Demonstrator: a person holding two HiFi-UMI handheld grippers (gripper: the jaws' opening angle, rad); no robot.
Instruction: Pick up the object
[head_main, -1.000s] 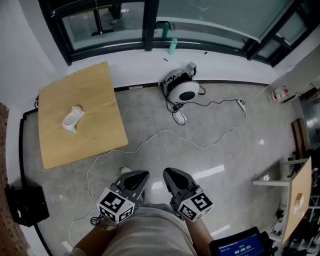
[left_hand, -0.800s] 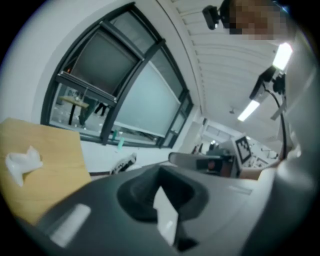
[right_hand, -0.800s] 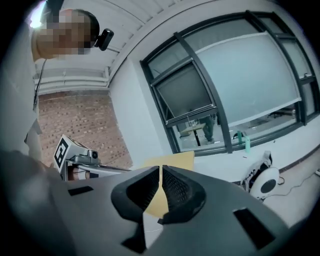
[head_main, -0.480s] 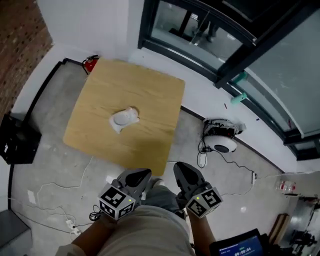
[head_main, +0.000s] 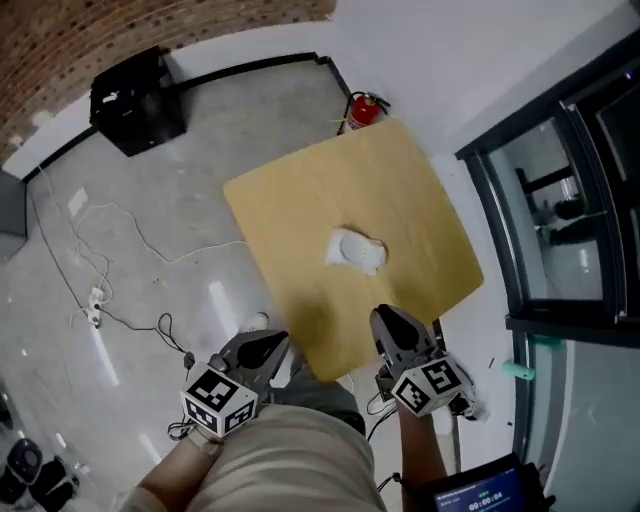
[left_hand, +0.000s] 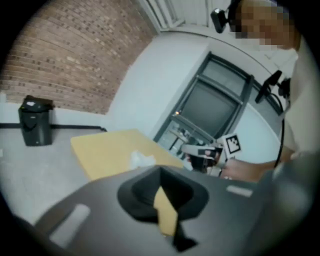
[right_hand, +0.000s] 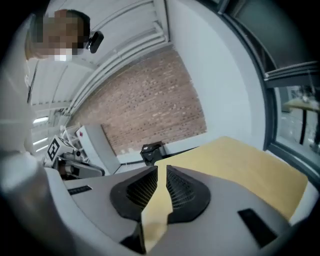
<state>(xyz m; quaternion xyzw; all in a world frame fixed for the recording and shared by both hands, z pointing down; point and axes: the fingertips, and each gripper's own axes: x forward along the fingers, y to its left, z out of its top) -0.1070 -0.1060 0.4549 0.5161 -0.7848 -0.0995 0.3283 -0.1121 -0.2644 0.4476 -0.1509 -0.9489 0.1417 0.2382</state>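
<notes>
Reaching with the jaws as they now stand is the chief risk. Both tools are closed and empty: the left hand-held gripper (head_main: 264, 347) has its pads together with nothing between them, and the right hand-held gripper (head_main: 388, 325) shows only a thin slit between its ribbed pads (right_hand: 181, 189), again with nothing in it. A closed tip that meets the small white object (head_main: 357, 250) would likely shove it across the wooden surface (head_main: 300, 195) and not take hold of it, so the jaws need to open before the approach.

The object lies ahead of the right hand-held gripper and a little to its left, well apart from both tools, near the middle of the surface. Its shape is hard to read. It looks pale, low and lumpy, perhaps soft, so a pinch set too high could slip off, and one set too low could scrape the wood.

The left hand-held gripper hangs off the near edge, over the floor, so it looks worse placed for the pick. Loose cables (head_main: 130, 235) run across the floor to its left, and a step that way could snag them.
</notes>
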